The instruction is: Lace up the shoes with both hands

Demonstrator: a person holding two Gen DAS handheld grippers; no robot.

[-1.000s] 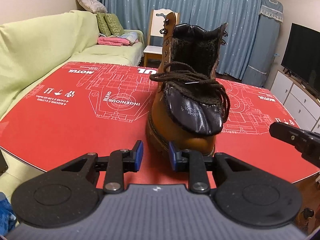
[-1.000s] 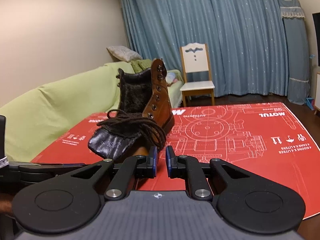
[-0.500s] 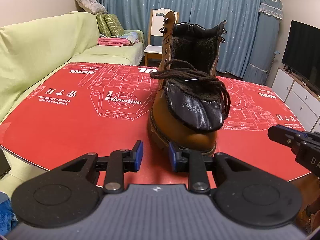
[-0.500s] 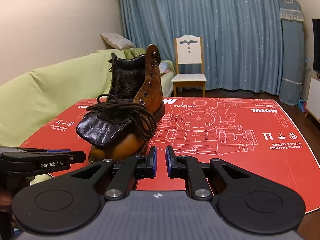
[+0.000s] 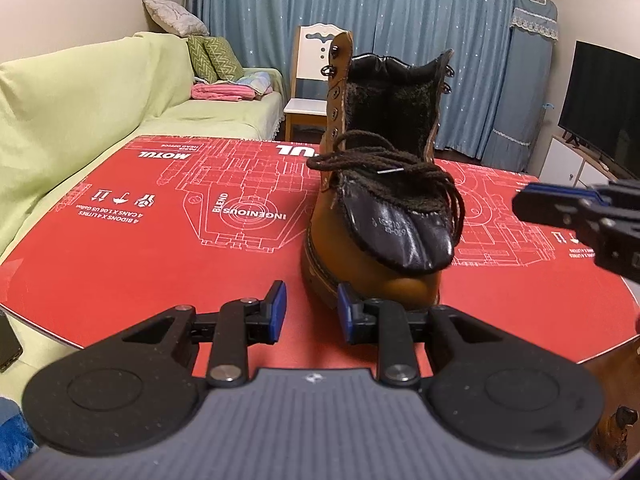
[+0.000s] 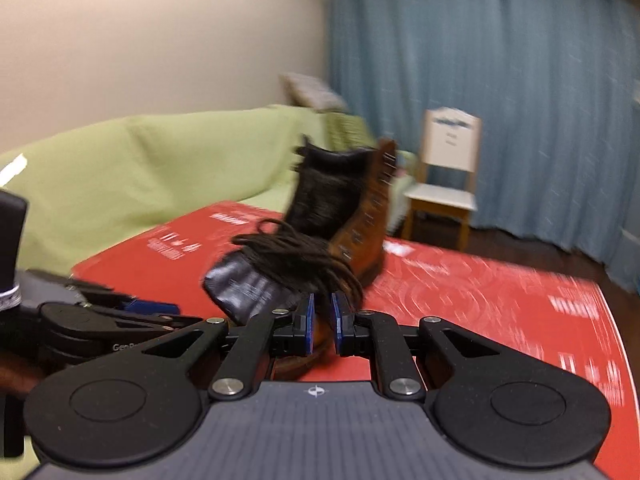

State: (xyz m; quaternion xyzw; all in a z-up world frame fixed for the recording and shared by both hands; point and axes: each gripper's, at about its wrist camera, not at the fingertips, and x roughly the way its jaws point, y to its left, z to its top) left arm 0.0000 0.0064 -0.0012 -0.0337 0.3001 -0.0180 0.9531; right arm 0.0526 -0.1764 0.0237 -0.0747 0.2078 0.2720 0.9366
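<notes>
A brown boot (image 5: 372, 240) is stood upright on the red printed mat (image 5: 160, 232) that covers the counter (image 5: 600, 344), toe turned toward both cameras. Its black tongue (image 5: 400, 232) is folded forward and down over the toe, so the lined shaft is left gaping and the two rows of eyelets are exposed on the upright flaps. The dark lace (image 5: 384, 168) is seen heaped in a loose tangle on the base of the tongue; the upper eyelets that can be made out in the left wrist view carry no lace. Whether the lowest eyelets are threaded cannot be told, since the heap lies over them.

The left hand-held gripper (image 5: 308, 312) is held low just in front of the toe, with a moderate gap between its blue pads and nothing between them. The right hand-held gripper (image 6: 322, 318) is held at the boot's right side, its pads drawn to a narrow slit with nothing visibly caught in it; its view is blurred. Each gripper is also seen at the edge of the other's view, so the boot is flanked from both sides, which would suit a two-handed pick-up of the lace ends.

Behind the counter, a green-covered sofa (image 5: 80, 112), a white chair (image 5: 312, 80) and blue curtains (image 5: 400, 20) are seen.
</notes>
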